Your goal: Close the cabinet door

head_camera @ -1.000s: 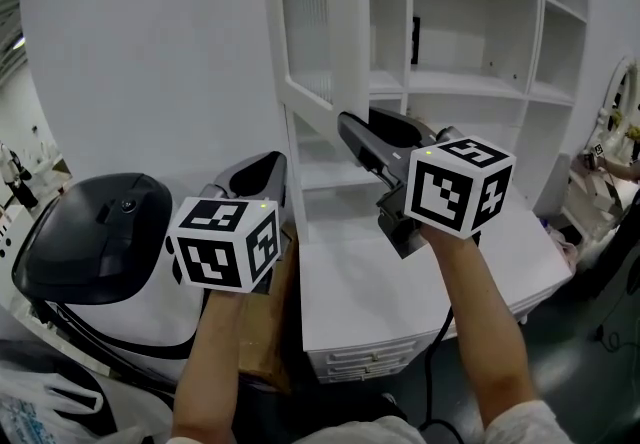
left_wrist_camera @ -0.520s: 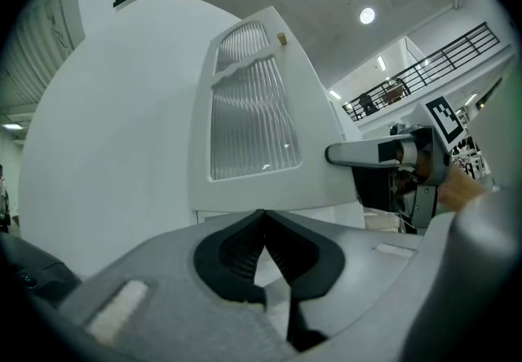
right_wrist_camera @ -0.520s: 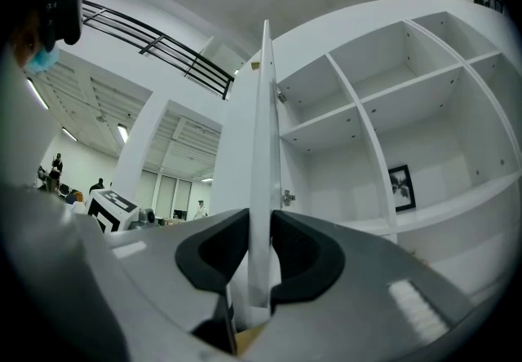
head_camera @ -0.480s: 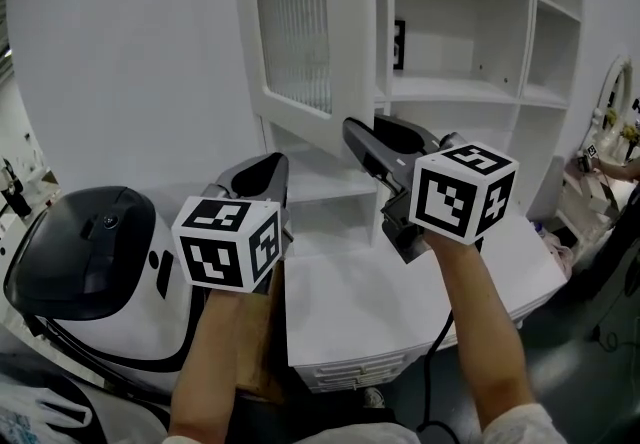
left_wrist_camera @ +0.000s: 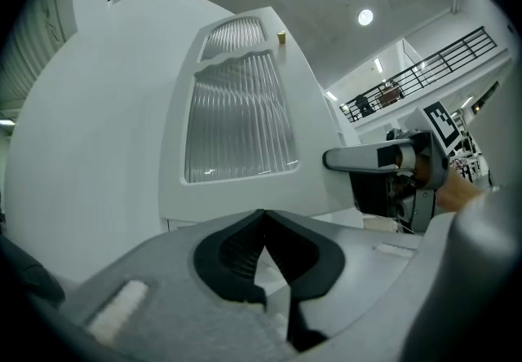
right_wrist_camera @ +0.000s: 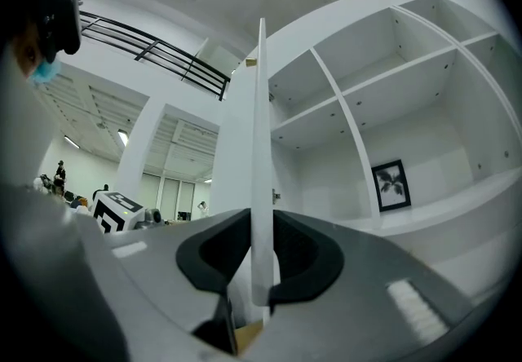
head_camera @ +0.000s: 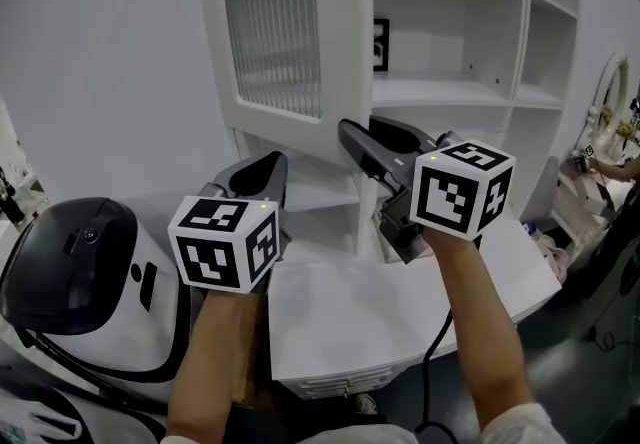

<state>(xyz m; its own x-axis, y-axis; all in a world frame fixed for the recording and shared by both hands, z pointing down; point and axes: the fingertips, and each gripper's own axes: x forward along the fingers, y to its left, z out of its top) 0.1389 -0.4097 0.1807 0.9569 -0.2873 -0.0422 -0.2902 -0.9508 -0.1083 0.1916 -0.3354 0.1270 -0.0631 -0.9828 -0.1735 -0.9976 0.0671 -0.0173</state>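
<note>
Step in hand: the grab before the swing. The cabinet door (head_camera: 280, 32), ribbed glass panel, stood wide open, swung out to the left of the open shelves (head_camera: 450, 82). Right gripper (right_wrist_camera: 259, 271) had just been closing its jaws. The door's thin edge (right_wrist_camera: 261, 148) sat between them and looked pinched. Left gripper (left_wrist_camera: 263, 246) had its jaws together with nothing in them, and it hung just short of the door's face. My read of the next move: hold the pinch and sweep the edge in an arc toward the shelves. Follow the hinge path and don't drag straight, or the panel may slip out.
</note>
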